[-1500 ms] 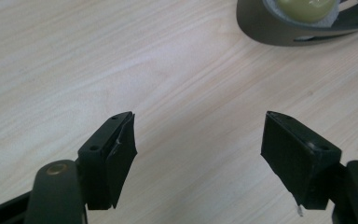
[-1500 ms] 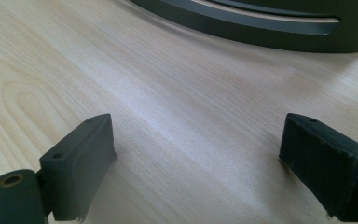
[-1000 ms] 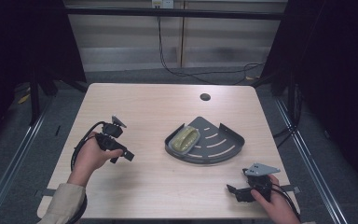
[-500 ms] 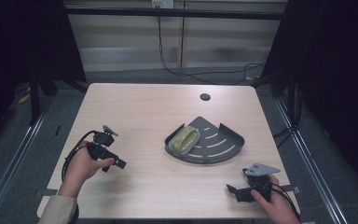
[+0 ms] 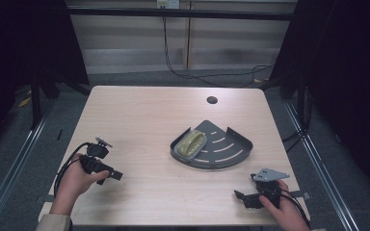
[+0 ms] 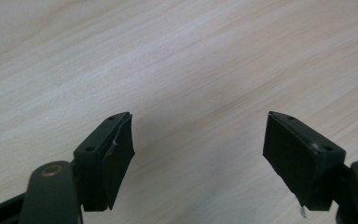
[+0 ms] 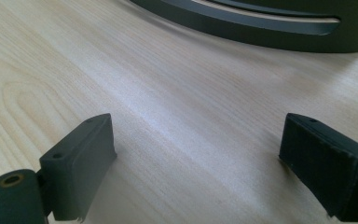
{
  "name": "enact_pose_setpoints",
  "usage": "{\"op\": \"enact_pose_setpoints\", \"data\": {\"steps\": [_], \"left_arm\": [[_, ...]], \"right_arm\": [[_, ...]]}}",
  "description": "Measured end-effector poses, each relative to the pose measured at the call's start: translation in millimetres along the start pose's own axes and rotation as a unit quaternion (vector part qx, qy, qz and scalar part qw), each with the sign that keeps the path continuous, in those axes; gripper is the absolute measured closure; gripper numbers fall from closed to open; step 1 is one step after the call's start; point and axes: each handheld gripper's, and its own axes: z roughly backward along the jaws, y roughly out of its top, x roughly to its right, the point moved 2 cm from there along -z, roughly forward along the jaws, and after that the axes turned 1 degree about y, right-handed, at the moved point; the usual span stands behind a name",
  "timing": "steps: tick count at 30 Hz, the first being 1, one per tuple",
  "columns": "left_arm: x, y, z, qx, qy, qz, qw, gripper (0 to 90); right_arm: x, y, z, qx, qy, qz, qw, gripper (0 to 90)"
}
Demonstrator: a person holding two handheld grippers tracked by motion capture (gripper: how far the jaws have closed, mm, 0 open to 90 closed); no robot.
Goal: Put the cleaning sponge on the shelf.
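looking down from the high view, a pale wooden table [image 5: 139,115] with rounded corners and a small dark round hole [image 5: 212,100] near its far edge sits in a dim room. a person's two hands come in from the bottom, each holding a black gripper. the left gripper [image 5: 111,174] is near the table's left front, held just above or on the wood, with a looped black cable trailing behind the left hand [image 5: 74,180]. the right gripper [image 5: 241,197] rests near the right front corner in the right hand [image 5: 282,209], with a grey three-cornered plate on top.

between them, toward the right of centre, lies a dark grey fan-shaped tray [image 5: 231,156] with a raised rim and curved slots in its floor. a yellowish-green oblong object [image 5: 191,142], glossy as if wrapped, lies in the tray's left end; what it is cannot be told.

the left gripper view shows what the high view cannot: two black blocky jaws spread wide apart, nothing between them, over light wood with fine streaky grain. a small white fleck clings to the right jaw's lower edge.

the right gripper view shows its own jaws likewise spread wide and empty, low over the wood, where looping grain rings are plain. across the top runs the tray's curved dark wall [image 7: 261,25], smooth and matte, with one slot showing pale wood through it.
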Motion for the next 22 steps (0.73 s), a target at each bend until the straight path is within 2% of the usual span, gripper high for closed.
{"op": "enact_pose_setpoints", "data": {"steps": [10, 14, 22], "left_arm": [[-7.1, -21.5, -6.6, 0.006, 0.007, 0.005, 0.9999, 23.4], [-8.1, -25.6, -9.1, 0.004, 0.019, -0.002, 0.9998, 23.5], [-11.1, -29.5, -9.0, 0.008, 0.017, 0.004, 0.9998, 23.2]], "right_arm": [[0.0, 0.0, 0.0, 0.000, 0.000, 0.000, 1.0000, 9.5], [0.0, 0.0, 0.0, 0.000, 0.000, 0.000, 1.0000, 9.5], [-0.1, -0.3, 0.2, 0.000, 0.000, 0.001, 1.0000, 9.5]]}}
